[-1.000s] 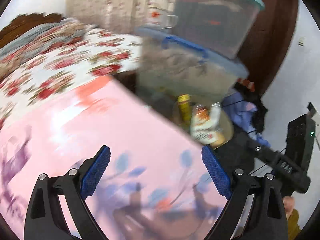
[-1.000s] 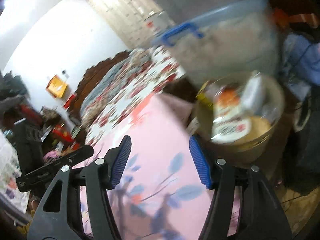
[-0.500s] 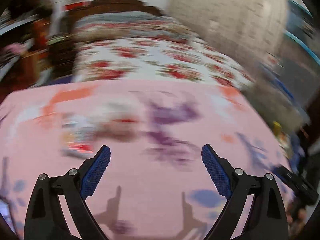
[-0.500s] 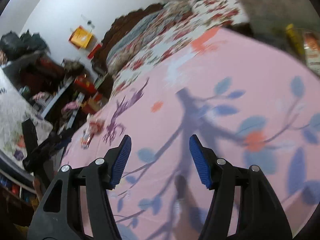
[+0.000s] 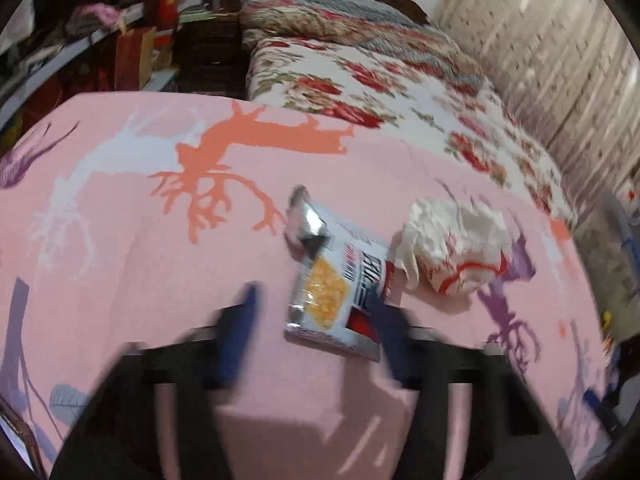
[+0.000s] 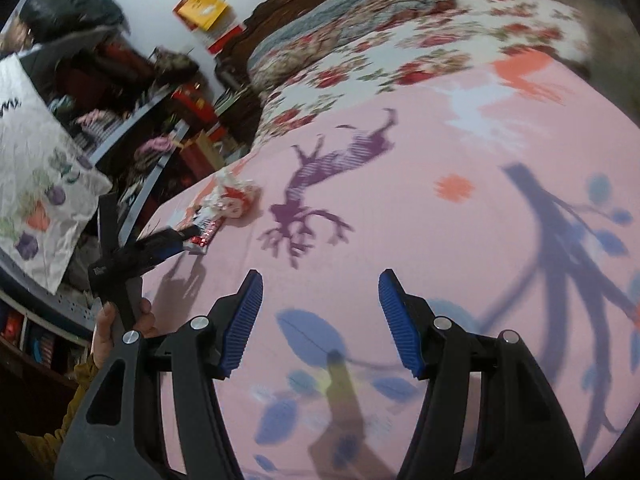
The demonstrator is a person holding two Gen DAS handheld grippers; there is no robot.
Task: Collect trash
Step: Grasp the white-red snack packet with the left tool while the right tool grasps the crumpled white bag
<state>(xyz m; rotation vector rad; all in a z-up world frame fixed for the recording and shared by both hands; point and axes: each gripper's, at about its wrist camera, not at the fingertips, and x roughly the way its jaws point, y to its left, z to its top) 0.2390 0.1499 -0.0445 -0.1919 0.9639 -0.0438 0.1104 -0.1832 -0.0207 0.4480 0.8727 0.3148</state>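
Observation:
A silver snack wrapper with a yellow picture lies on the pink patterned sheet. A crumpled white and red paper lies just right of it. My left gripper is open and blurred by motion, its fingers on either side of the wrapper's near end. In the right wrist view the same wrapper and paper lie far left, with the left gripper at them. My right gripper is open and empty above the sheet, well away from the trash.
A floral quilt covers the bed beyond the pink sheet. Cluttered shelves stand at the left, with a white patterned bag beside them. A brick-pattern wall runs along the right.
Both views swung from the bins and basket to the bed. The left gripper has come down to the wrapper and crumpled paper. The right gripper stays open over the sheet.

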